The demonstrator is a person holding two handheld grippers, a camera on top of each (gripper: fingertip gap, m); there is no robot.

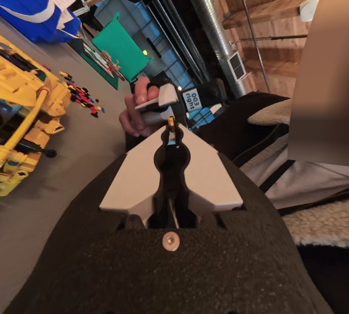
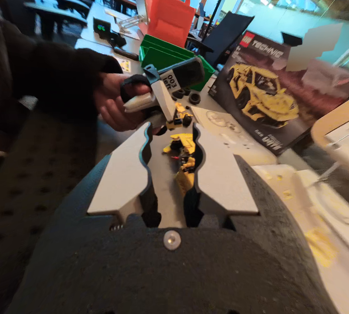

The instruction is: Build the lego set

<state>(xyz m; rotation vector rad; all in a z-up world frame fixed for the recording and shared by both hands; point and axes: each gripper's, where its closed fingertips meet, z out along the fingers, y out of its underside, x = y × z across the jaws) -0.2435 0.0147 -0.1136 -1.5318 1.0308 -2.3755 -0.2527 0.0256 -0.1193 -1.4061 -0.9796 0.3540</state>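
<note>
Up in the air, the left gripper (image 1: 171,129) pinched a small yellow piece (image 2: 174,122) at its tips while the right gripper (image 2: 172,129) stood open just beside it, needing a square, gentle approach.

Yellow lego model (image 1: 24,104) with black parts on grey surface (image 1: 75,163); loose red, blue, black, yellow pieces (image 1: 85,96). Green bin (image 2: 170,57), orange-red bag (image 2: 170,15), black tyres (image 2: 194,98). White tongs (image 2: 171,131), speckled black bodies.
</note>
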